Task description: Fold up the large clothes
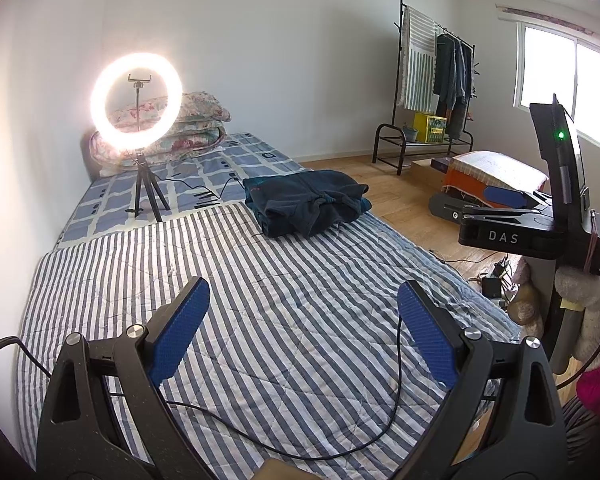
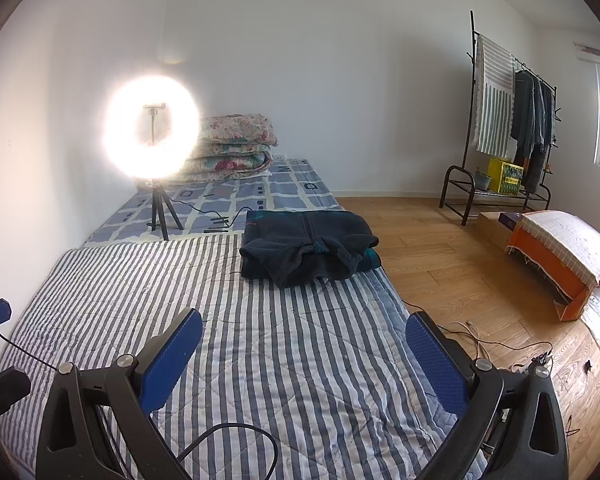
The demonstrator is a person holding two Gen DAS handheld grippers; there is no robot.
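Folded dark navy fleece garment (image 2: 308, 250) at right edge of striped quilted bed (image 2: 260, 360), left gripper (image 1: 304, 324) and right gripper (image 2: 304, 356) hovering above, jaws spread, empty, yellow crate (image 2: 505, 175) on rack shelf, contents unclear.

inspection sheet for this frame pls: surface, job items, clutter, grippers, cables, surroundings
Surface: striped quilt on the bed, flat.
Job's things: dark fleece jacket, folded, at the quilt's far right edge.
Clutter: lit ring light on a tripod; floral bedding stack.
Grippers: left gripper and right gripper open, holding nothing.
Cables: black cable looping across the near quilt.
Surroundings: clothes rack, orange box, wooden floor.
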